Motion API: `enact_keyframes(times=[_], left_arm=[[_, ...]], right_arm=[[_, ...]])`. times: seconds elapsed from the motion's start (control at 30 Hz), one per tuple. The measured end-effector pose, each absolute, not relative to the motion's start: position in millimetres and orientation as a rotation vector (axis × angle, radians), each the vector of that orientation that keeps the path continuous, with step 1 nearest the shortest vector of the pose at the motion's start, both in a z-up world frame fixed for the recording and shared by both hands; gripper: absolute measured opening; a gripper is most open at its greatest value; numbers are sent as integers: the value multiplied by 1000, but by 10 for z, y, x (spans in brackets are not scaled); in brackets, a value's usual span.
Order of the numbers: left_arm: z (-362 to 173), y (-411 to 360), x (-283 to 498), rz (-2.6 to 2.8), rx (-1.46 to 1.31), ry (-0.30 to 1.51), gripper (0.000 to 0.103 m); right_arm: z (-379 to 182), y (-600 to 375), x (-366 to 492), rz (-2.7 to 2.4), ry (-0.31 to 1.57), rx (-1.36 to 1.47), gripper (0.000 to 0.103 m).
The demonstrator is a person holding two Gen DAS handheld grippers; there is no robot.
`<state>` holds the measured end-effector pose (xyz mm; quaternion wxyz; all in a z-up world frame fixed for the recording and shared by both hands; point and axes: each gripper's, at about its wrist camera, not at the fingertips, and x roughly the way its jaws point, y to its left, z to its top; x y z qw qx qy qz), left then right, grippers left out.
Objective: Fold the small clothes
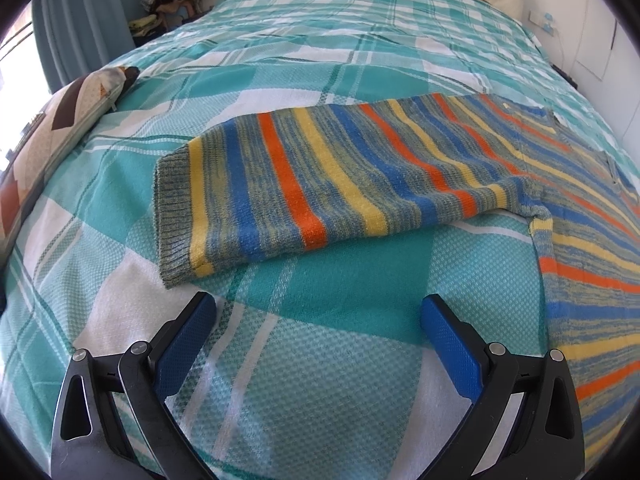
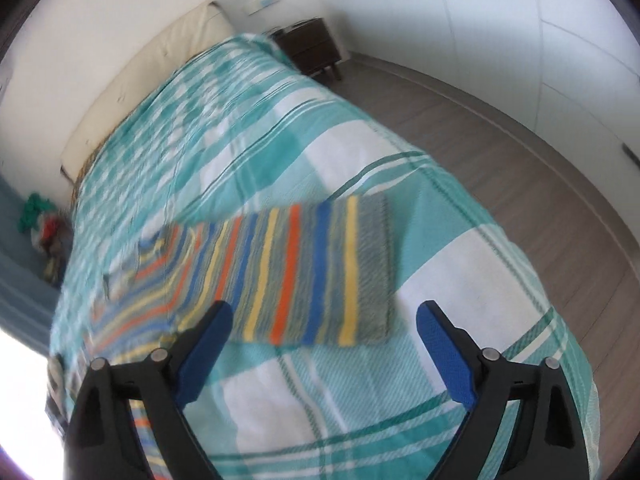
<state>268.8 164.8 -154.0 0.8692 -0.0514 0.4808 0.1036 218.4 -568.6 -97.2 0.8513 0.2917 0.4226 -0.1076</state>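
Observation:
A small striped knit sweater [image 1: 400, 160], with blue, orange, yellow and grey-green bands, lies flat on the bed. Its left sleeve [image 1: 280, 188] stretches out toward a ribbed cuff [image 1: 172, 216]. My left gripper [image 1: 318, 312] is open and empty, just in front of that sleeve, above the bedspread. In the right wrist view the sweater's other sleeve [image 2: 312, 272] lies spread out with its cuff [image 2: 380, 264] to the right. My right gripper [image 2: 324, 320] is open and empty, hovering over the near edge of that sleeve. This view is motion-blurred.
The bed has a teal and white plaid bedspread [image 1: 320, 32]. A patterned cushion [image 1: 60, 128] lies at its left edge. A cream headboard [image 2: 152, 68] and dark nightstand [image 2: 312, 44] stand at the far end. Wood floor [image 2: 500, 152] runs along the bed's right side.

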Motion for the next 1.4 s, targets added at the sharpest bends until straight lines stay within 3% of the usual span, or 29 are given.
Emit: enact_keyframes(times=[0.1, 0.13, 0.33, 0.4, 0.43, 0.47, 0.6, 0.77, 0.97, 1.23, 1.3, 1.33, 1.37, 1.4], left_arm=[[-1359, 1662, 2454, 184, -167, 974, 102], [-1301, 1667, 2371, 171, -185, 962, 102], [-1186, 1761, 1925, 171, -244, 899, 102], [-1307, 1806, 1881, 185, -240, 919, 102], [-1381, 1843, 1869, 198, -246, 934, 102], [-1438, 1881, 1851, 209, -260, 944, 102], [-1480, 1964, 1802, 208, -319, 920, 102], [-1500, 1970, 1813, 207, -326, 912, 102], [-1503, 1983, 1798, 205, -331, 907, 102], [-1507, 1988, 1789, 207, -327, 902, 102], [-1510, 1976, 1785, 210, -316, 907, 102], [-1511, 1972, 1786, 211, -313, 908, 102], [-1509, 1977, 1788, 211, -313, 908, 102], [-1511, 1977, 1789, 211, -314, 908, 102]], right_arm=[[-1092, -5990, 2321, -234, 896, 775, 83], [-1149, -6035, 2369, -231, 913, 795, 76], [-1327, -6051, 2602, -225, 897, 783, 61], [-1443, -6044, 2639, -233, 914, 784, 45], [-1516, -6033, 2666, -255, 950, 766, 14], [-1574, -6028, 2679, -288, 989, 747, 4], [-1393, -5986, 2660, -318, 983, 689, 4], [-532, -5411, 2726, -205, 871, 455, 4], [288, -4209, 3148, 125, 785, 389, 4], [156, -2486, 3909, 430, 827, 371, 4], [-126, -2224, 4103, 475, 918, 412, 11], [-254, -2152, 4126, 480, 965, 436, 25], [-352, -2120, 4150, 491, 994, 454, 31], [-390, -2122, 4147, 500, 997, 453, 32]])
